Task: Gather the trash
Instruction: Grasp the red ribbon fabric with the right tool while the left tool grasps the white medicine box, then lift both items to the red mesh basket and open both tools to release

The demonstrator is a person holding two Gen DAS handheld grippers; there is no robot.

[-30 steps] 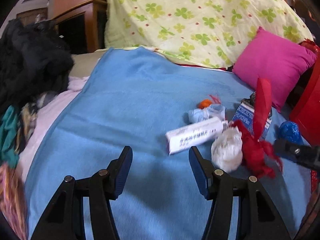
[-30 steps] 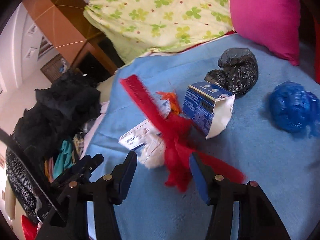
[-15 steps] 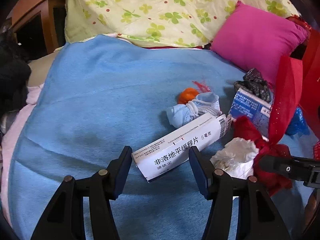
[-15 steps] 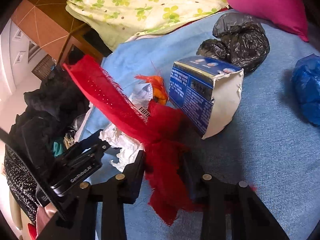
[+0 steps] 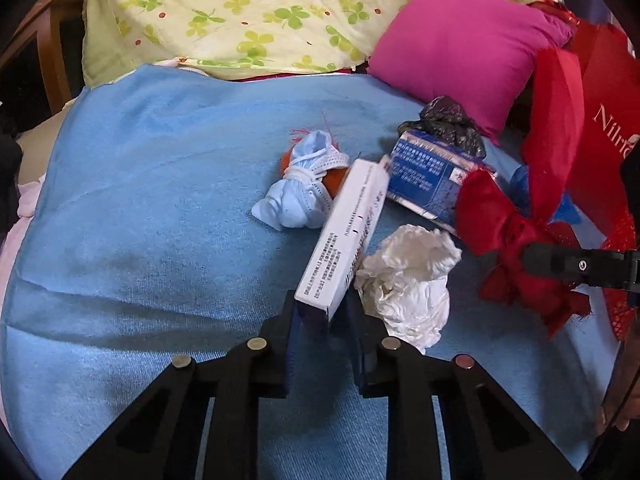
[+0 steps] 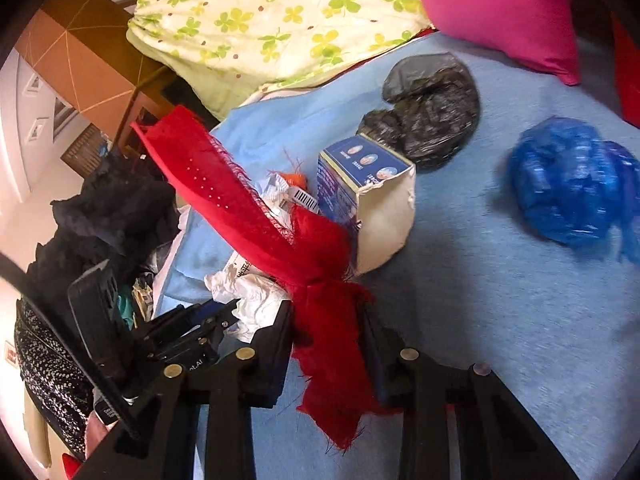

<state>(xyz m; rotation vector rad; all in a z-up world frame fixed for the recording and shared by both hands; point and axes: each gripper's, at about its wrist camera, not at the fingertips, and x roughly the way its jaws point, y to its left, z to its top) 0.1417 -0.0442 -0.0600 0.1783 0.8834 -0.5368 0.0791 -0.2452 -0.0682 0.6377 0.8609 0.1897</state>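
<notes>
- The left gripper is closing its jaws on the near end of a white box; the box end sits between the pads, which appear to touch its sides.
- The box is long and narrow. Its long axis runs away from the gripper, up and slightly to the right in the left wrist view, with the far end raised toward the blue carton.
- Just right of the box's near half lies a crumpled white tissue on the blue blanket.
- The right gripper is clamped tight on a red cloth. The pinched part is a bunched knot; a frayed tail hangs below the pads toward the camera.
- From the knot a long flat strip of the cloth rises up and to the left in the right wrist view, standing off the blanket.
- Left of the box's middle sits a pale blue knotted bundle, with something orange just behind it.
- The carton stands just beyond the red knot, its torn white end facing the right gripper.
- Behind the carton, touching it, is a crumpled black bag.
- Well to the right of the carton lies a crumpled blue bag.
- At the far edge are a pink pillow and a clover-print quilt.
- A red bag with white lettering stands at the right edge of the left wrist view.
</notes>
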